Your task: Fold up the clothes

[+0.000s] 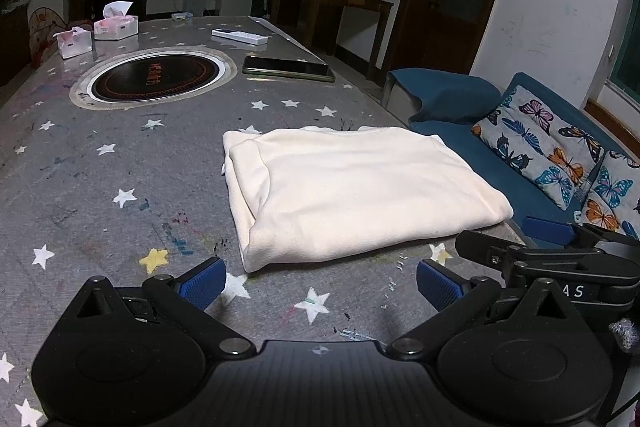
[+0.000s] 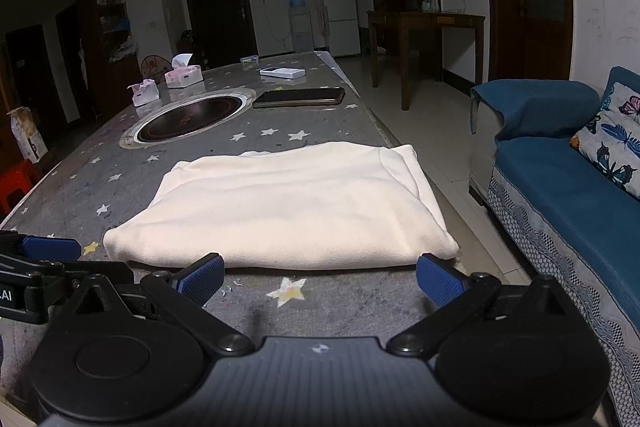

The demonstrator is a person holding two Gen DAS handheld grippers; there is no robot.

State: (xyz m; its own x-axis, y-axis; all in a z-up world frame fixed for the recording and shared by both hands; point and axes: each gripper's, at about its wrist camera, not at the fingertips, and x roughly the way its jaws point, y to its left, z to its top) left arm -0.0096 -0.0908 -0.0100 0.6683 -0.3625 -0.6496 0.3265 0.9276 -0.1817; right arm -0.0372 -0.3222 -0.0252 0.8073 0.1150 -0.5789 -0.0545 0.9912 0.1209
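Observation:
A cream garment (image 1: 352,191) lies folded into a thick rectangle on the grey star-patterned table (image 1: 120,163), near its right edge. My left gripper (image 1: 320,285) hovers open just short of the garment's near edge, nothing between its blue pads. In the right wrist view the same folded garment (image 2: 288,203) lies straight ahead, and my right gripper (image 2: 320,279) is open at its near edge, empty. The right gripper shows at the right of the left wrist view (image 1: 560,251); the left gripper's blue pad shows at the left of the right wrist view (image 2: 48,247).
Farther back on the table sit a round black hotplate (image 1: 156,79), a dark phone (image 1: 288,69), a white remote (image 1: 239,35) and two tissue boxes (image 1: 116,27). A blue sofa (image 2: 568,187) with butterfly cushions stands right of the table, and a wooden side table (image 2: 424,23) behind.

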